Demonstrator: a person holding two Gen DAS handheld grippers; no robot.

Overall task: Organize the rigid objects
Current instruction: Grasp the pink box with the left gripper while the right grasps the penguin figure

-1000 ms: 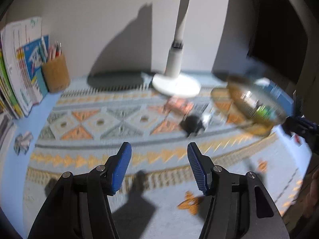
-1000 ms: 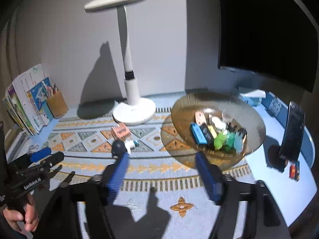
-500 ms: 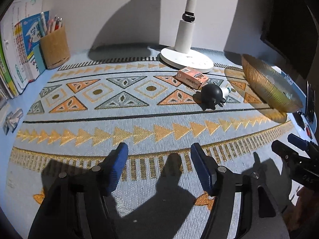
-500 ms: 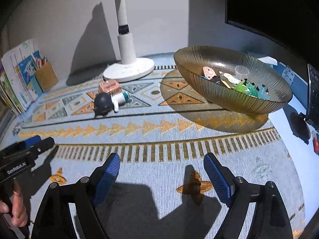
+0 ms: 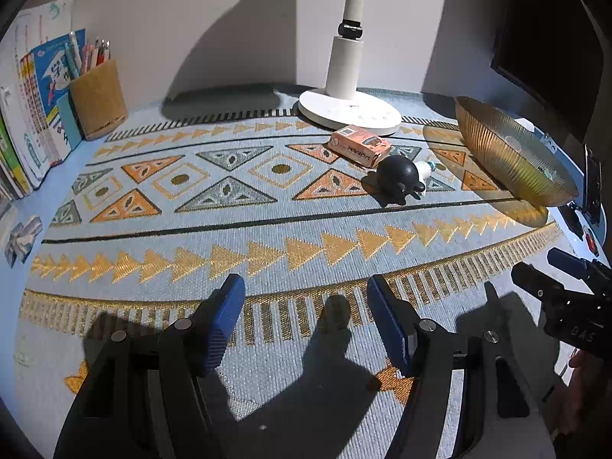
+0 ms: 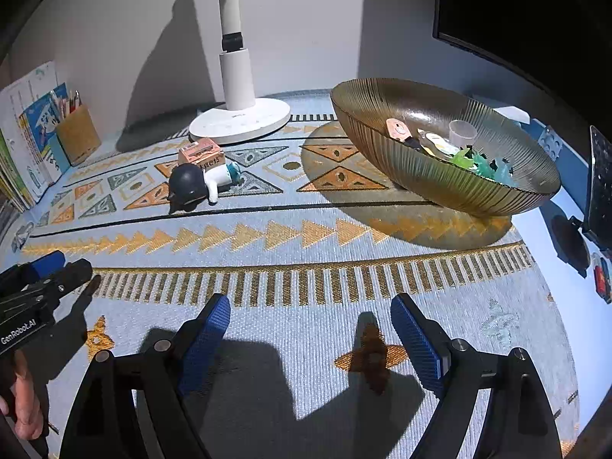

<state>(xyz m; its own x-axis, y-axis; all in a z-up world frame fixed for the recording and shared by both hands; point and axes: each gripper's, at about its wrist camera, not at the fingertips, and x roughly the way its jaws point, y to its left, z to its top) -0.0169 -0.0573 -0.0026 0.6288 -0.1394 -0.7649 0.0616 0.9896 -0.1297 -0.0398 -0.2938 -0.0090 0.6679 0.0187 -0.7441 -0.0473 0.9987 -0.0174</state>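
An orange box [image 5: 359, 145] [image 6: 201, 153] lies on the patterned mat by the lamp base. Against it lies a toy figure with a black round head and a white body [image 5: 399, 181] [image 6: 189, 185]. A gold ribbed bowl [image 5: 508, 157] [image 6: 440, 179] at the right holds several small items. My left gripper [image 5: 306, 287] hovers open over the mat's near band, well short of the toy. My right gripper [image 6: 310, 304] is open and empty too, in front of the bowl. Each gripper shows at the edge of the other's view.
A white lamp base [image 5: 350, 109] [image 6: 239, 120] stands at the back. A cork pen holder [image 5: 97, 99] and upright books [image 5: 34, 95] fill the back left. A phone on a stand [image 6: 598, 176] and a dark monitor are at the right. A hand [image 6: 23, 401] grips the left tool.
Both grippers have sunk toward the mat, so the lamp head has left the view. The left jaws have spread a little wider. In the last half second nothing has shifted.
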